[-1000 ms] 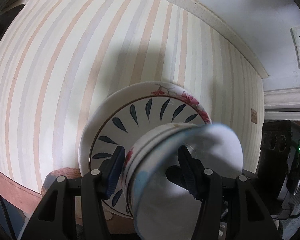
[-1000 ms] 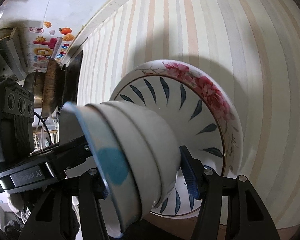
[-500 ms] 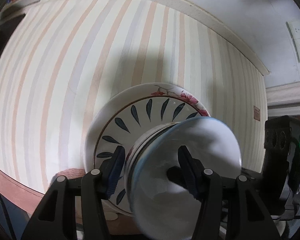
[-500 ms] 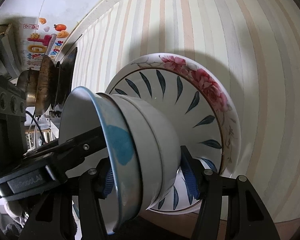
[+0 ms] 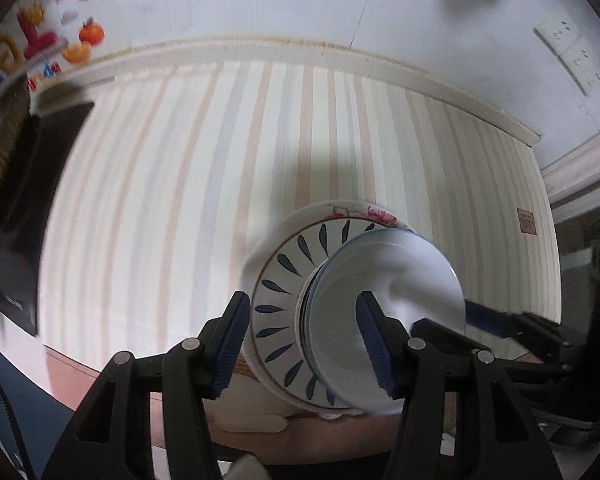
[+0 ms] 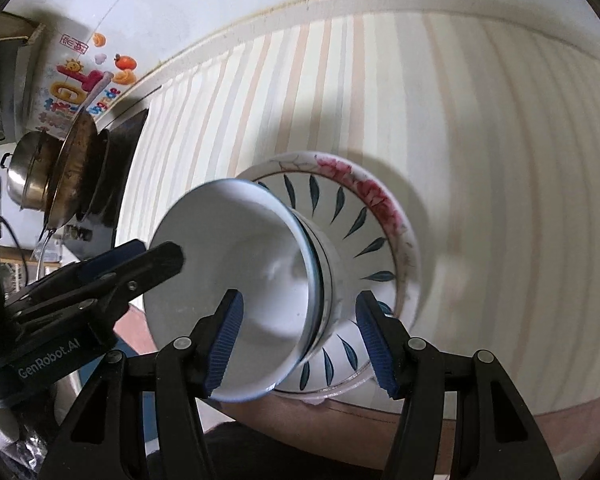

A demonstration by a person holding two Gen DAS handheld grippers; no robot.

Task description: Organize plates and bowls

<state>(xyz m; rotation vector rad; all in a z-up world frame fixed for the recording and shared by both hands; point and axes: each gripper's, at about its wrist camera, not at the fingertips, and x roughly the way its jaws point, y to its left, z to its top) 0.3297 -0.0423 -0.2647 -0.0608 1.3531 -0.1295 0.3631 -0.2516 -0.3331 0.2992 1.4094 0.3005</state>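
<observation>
Fingers of our right gripper are opening and stand clear of the stacked bowls; our left fingers also hang open. Bowls sit on the leaf-pattern plate on the bench. Glazed ceramic is slippery and brittle; we grip the rim.

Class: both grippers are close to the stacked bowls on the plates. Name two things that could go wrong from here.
1. The left gripper has a finger at the top bowl's rim; moving sideways, it might hook the bowls and topple them.
2. The plates sit near the table edge; a knock from the right gripper, jaws opening with nothing gripped, could push the stack off.
</observation>
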